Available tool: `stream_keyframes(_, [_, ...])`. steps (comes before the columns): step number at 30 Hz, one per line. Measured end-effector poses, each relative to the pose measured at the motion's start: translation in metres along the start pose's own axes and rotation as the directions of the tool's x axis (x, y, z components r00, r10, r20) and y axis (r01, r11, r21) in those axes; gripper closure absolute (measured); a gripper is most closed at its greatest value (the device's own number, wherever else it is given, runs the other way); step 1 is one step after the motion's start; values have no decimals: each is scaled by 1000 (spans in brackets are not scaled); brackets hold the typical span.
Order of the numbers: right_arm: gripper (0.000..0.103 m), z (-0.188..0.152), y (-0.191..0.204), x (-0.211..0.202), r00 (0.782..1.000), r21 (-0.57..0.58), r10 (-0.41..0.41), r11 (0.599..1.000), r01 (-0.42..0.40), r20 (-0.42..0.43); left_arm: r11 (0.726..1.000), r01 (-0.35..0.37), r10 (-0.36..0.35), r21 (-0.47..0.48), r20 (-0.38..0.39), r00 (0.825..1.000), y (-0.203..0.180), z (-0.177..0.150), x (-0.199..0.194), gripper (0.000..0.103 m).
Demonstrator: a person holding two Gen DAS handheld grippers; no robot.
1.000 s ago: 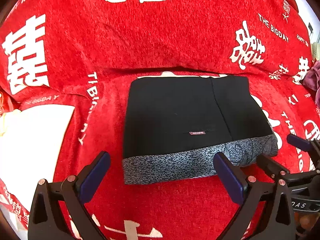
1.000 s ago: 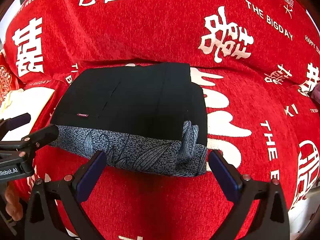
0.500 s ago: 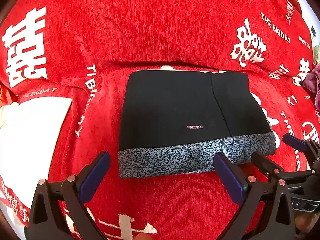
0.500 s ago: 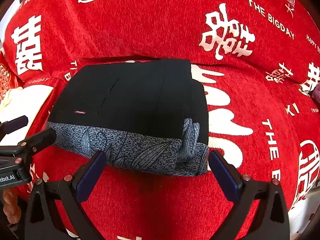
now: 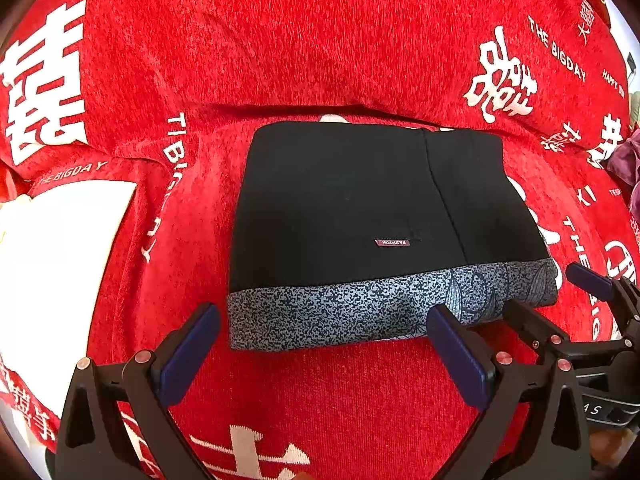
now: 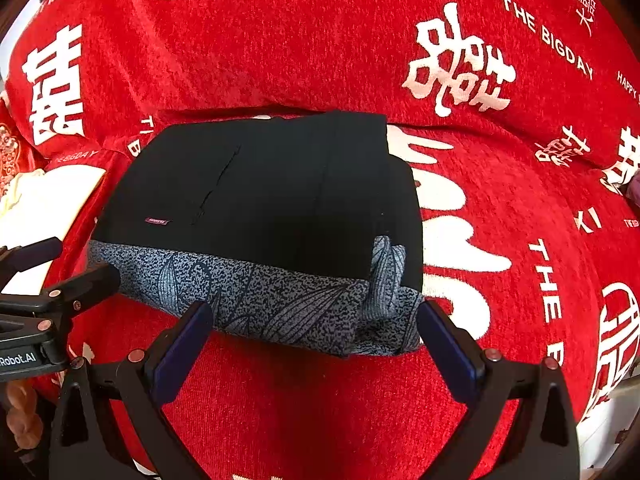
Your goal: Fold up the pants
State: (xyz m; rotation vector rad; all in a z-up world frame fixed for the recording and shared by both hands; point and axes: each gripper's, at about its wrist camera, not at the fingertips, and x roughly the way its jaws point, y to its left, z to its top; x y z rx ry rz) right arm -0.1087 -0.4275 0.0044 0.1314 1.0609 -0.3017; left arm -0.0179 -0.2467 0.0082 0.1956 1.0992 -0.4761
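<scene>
Left wrist view: we held left claw (image 5: 320, 344) spread wide, empty, before folded pants (image 5: 360, 220) lying on red cover (image 5: 320, 40); our right claw (image 6: 316, 332) likewise released, near waistband.

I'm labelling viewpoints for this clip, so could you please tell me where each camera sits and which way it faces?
Left wrist: on the left hand-held gripper, facing forward over the folded pants on the red blanket; its open fingers show, and the right hand-held gripper at right.
Right wrist: on the right hand-held gripper, facing the pants' right end; the left one shows at left.
Shared: pants, blanket, white cloth.
</scene>
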Motion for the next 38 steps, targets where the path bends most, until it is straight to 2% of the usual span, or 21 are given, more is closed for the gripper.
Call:
stream_keyframes(26, [1, 1, -3, 2, 1000, -6, 1, 1000, -1, -6, 1000, 22, -22, -1, -17, 1000, 0, 2, 4, 0])
stream_keyframes(38, [1, 1, -3, 2, 1000, -7, -3, 1000, 3, -8, 999, 33, -33, 29, 14, 999, -4, 0, -2, 0])
